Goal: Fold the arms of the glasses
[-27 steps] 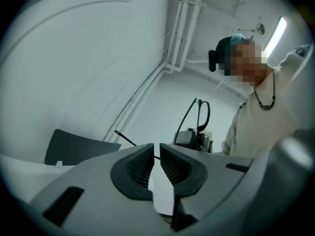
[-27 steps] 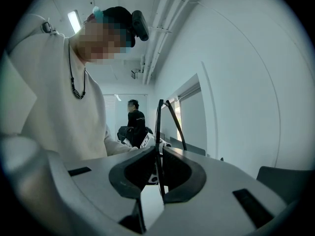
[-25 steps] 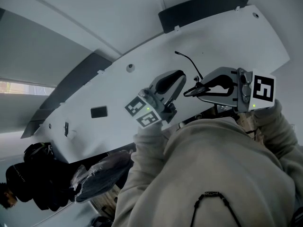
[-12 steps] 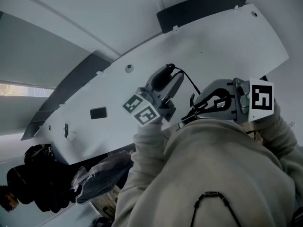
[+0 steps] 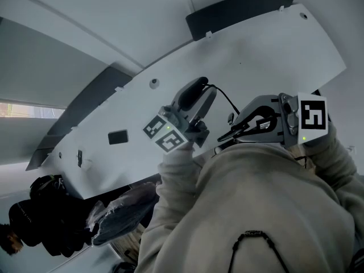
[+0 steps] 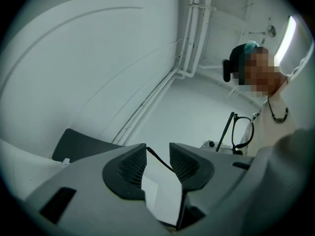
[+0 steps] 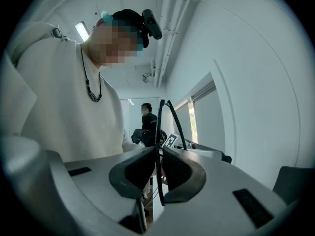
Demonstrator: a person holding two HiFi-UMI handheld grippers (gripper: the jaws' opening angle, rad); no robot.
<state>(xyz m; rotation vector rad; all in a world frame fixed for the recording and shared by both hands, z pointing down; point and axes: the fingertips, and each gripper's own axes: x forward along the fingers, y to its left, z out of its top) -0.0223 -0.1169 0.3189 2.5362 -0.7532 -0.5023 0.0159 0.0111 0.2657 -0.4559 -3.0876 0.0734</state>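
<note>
Black-framed glasses [image 7: 161, 127] stand edge-on between the pads of my right gripper [image 7: 158, 154], which is shut on their frame. In the head view that right gripper [image 5: 239, 124] holds the glasses [image 5: 230, 134] at chest height. One thin arm [image 5: 224, 98] reaches out from them to my left gripper [image 5: 203, 87]. In the left gripper view the arm's end [image 6: 160, 160] lies in the gap of the left gripper [image 6: 157, 154]. Its jaws are closing, and the pads stand clear of the arm. The lens rim [image 6: 243, 134] shows further off to the right.
A white table [image 5: 256, 44] with a dark edge strip [image 5: 239, 10] lies under both grippers, with a small black block [image 5: 118, 135] on it. A person in black [image 5: 28, 220] and a dark bag [image 5: 119, 212] are at the lower left.
The left gripper opened and moved up to the end of the glasses' free arm, which now lies between its jaws. The right gripper tilted a little with the glasses.
</note>
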